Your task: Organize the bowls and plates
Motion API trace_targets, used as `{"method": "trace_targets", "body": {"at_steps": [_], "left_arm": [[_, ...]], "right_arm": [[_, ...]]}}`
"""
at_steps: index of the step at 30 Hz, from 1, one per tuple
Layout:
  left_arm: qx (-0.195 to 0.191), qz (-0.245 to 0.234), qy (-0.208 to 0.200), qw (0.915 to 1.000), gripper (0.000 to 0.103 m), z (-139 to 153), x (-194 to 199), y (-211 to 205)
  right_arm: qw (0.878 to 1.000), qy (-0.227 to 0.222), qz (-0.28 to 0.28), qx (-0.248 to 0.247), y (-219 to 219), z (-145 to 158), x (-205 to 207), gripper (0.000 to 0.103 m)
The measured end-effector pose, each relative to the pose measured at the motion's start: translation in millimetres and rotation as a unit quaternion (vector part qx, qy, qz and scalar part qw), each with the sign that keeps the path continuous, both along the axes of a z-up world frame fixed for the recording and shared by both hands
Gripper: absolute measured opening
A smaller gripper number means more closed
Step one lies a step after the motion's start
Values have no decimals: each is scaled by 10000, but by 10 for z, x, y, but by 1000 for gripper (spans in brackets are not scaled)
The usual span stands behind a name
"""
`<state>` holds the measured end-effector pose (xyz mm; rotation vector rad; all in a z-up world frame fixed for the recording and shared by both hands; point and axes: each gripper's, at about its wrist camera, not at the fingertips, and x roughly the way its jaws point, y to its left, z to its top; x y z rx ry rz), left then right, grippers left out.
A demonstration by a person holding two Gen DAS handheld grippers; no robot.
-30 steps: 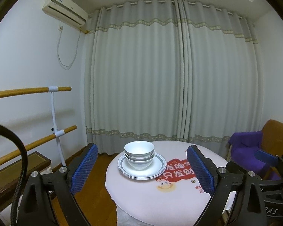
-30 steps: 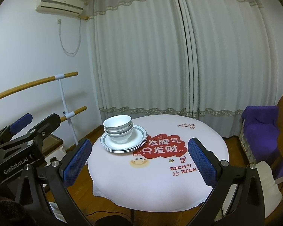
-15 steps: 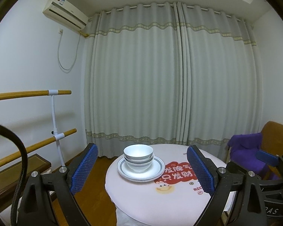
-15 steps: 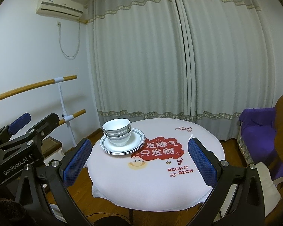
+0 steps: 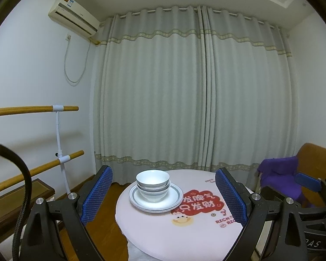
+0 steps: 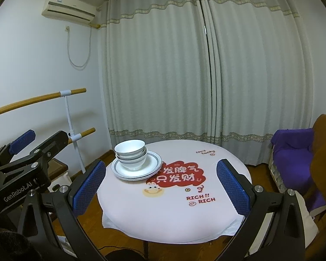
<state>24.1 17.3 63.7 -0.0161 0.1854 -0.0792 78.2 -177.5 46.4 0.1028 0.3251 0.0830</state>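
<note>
Left wrist view first: nearest to the lens the left gripper (image 5: 163,195) has its blue-padded jaws spread wide with nothing between them, held off the near edge of the round table (image 5: 163,239). From the right wrist view the right gripper (image 6: 160,184) is the same, jaws wide and empty, hanging short of the table's near side, with the left gripper visible just to its left.

Further on, toward the left-hand side of the white tablecloth, sit the bowls (image 5: 152,182), nested one inside another and resting on the stack of plates (image 5: 156,198). I count three bowls from the right wrist view (image 6: 130,153); the plates (image 6: 137,167) number perhaps three or four, I cannot tell exactly. Beside them is the red cartoon print (image 6: 176,175) on the cloth. Beyond the table hang the grey curtains (image 5: 195,87).

To my eye everything is gathered into one neat pile, so either the sorting is finished or the pile is about to be dealt with. If more is wanted, a gripper would have to travel forward over the cloth and close on the top bowl's rim, lifting straight up so the bowls below are not dragged along.
</note>
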Motion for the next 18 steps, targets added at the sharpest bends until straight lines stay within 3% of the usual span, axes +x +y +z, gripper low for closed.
{"method": "trace_targets", "body": {"at_steps": [18], "left_arm": [[84,-27,-60,9999,94,-56,3,-92]], "right_arm": [[9999,-85,-108,0,-168,44,-87,103]]}}
